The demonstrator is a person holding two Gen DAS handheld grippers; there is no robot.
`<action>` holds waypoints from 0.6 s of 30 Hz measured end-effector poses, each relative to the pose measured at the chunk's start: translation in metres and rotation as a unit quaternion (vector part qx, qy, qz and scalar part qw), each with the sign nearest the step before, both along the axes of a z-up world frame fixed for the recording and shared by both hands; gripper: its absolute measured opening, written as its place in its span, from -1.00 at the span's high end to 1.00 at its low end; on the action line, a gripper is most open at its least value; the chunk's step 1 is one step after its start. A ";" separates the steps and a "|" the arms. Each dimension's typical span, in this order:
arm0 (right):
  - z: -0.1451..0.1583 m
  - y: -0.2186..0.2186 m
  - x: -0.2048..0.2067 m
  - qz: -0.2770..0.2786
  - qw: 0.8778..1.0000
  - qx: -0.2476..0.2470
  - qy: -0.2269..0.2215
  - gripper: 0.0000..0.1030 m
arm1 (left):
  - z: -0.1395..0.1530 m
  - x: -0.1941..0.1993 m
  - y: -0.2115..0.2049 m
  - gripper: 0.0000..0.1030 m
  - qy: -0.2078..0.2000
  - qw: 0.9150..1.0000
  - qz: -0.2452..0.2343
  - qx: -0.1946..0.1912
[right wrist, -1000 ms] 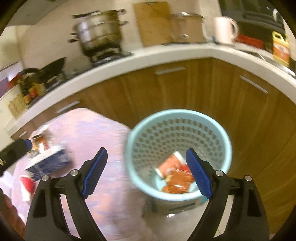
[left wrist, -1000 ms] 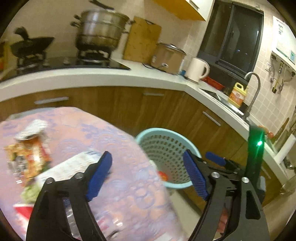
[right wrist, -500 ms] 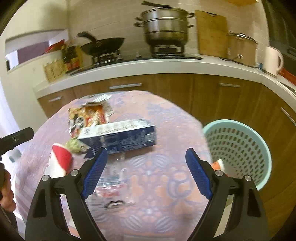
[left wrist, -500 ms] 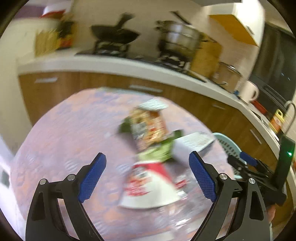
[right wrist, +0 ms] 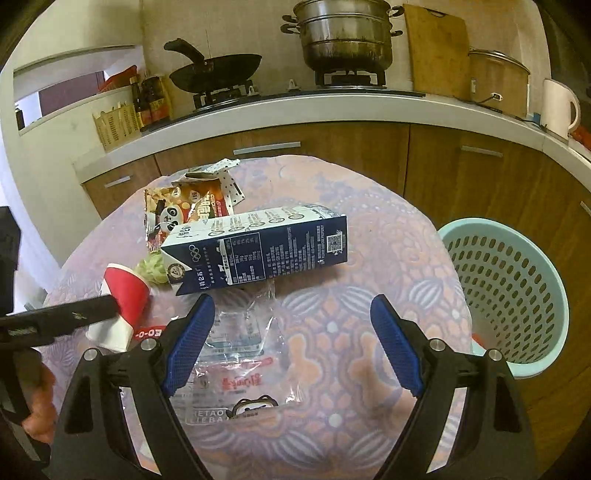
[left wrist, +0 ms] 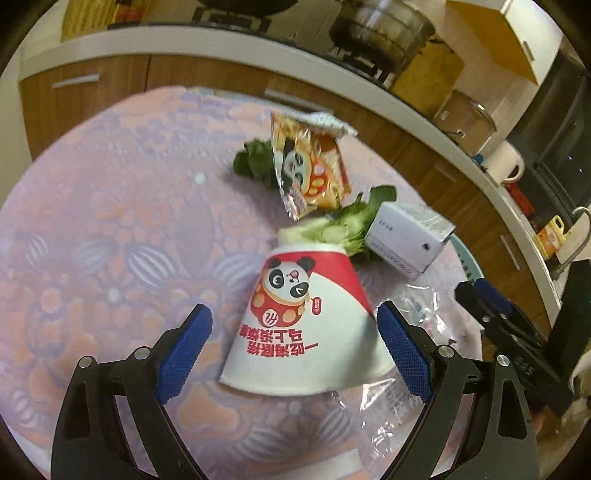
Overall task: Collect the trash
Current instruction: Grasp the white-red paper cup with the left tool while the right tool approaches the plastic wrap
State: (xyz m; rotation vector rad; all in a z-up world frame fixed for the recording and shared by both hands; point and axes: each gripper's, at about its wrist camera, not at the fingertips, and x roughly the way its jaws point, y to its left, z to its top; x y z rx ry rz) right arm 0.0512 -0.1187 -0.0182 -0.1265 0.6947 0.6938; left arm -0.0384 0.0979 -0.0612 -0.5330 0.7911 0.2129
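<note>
A red and white paper cup with a panda print [left wrist: 306,321] lies on its side on the round table; it also shows in the right wrist view [right wrist: 123,306]. My left gripper [left wrist: 293,349] is open, its jaws on either side of the cup's wide end. My right gripper [right wrist: 291,343] is open and empty above a clear plastic wrapper [right wrist: 240,354]. A blue and white milk carton [right wrist: 258,247] lies just beyond it. An orange snack bag [left wrist: 310,166] and green vegetable scraps [left wrist: 347,225] lie further back. The pale blue trash basket [right wrist: 517,288] stands right of the table.
The table has a pink and purple patterned cloth [left wrist: 110,221]. Wooden cabinets and a white counter [right wrist: 332,107] curve behind it, with a wok, a steel steamer pot [right wrist: 343,33], a cutting board and a white kettle [right wrist: 557,107].
Both grippers have swung left from the trash basket to the table. The left one has closed in on the paper cup; the right one now hovers over the clear wrapper.
</note>
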 end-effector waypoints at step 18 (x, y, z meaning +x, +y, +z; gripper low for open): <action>-0.010 -0.005 -0.011 0.039 0.998 -0.035 0.040 -0.60 | 0.012 -0.003 -0.003 -0.55 -0.025 1.000 0.002 0.014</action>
